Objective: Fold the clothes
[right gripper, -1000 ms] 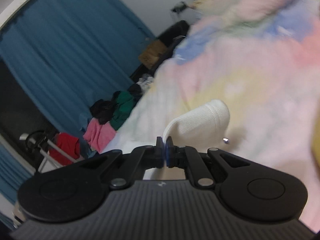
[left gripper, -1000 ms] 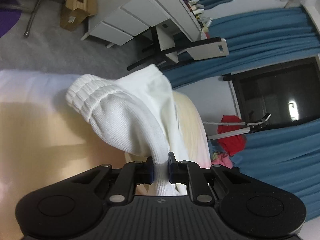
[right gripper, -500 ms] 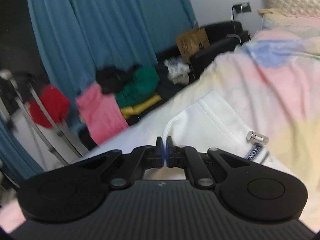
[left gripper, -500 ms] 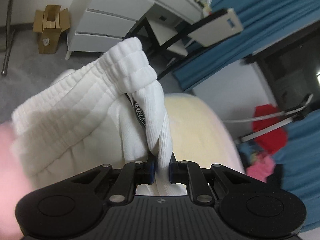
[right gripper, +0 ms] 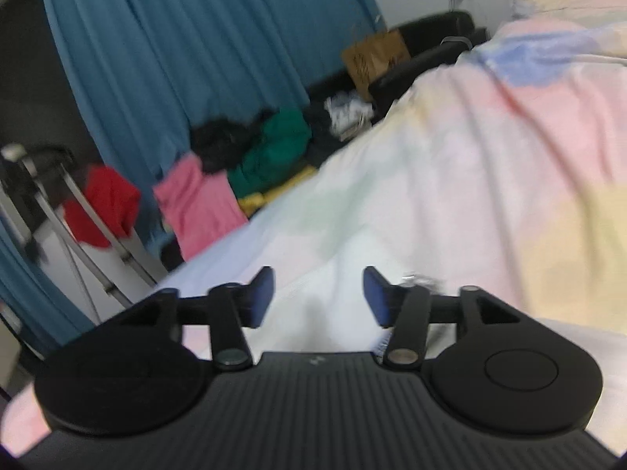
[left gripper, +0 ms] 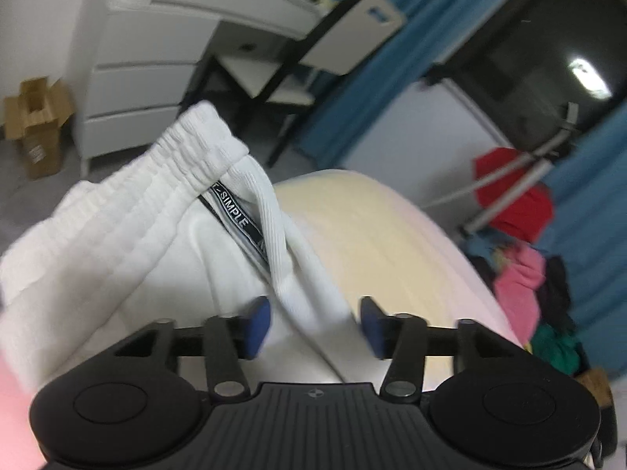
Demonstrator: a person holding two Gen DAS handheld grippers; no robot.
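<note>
Left wrist view: left gripper (left gripper: 315,323) now spread wide, blue pads well apart, where half a second ago both pads pinched a ribbed fold of the white garment (left gripper: 129,231). Cloth lying loose between the jaws, no pad visibly pressing it. Garment heaped just ahead and to the left, elastic waistband (left gripper: 196,145) uppermost at the far end, black drawstring tape (left gripper: 239,223) printed SIMPLE running down beside a ribbed fold. Pale yellow bedding (left gripper: 376,227) underneath and to the right; white drawers (left gripper: 141,90) and a cardboard box (left gripper: 35,125) far left, blue curtain (left gripper: 392,78) far right.

Right wrist view: right gripper (right gripper: 317,293) likewise parted, having pinched a white edge half a second back. White cloth (right gripper: 325,305) low between the jaws, blurred, apparently resting on the pastel bedspread (right gripper: 490,180). Far left, a clothes pile (right gripper: 250,156) in pink, green and black, against the curtain (right gripper: 176,58).

Judgement: both holds let go together, so probably one fold laid down on the bed; next grasp likely needed for smoothing or a further fold.
</note>
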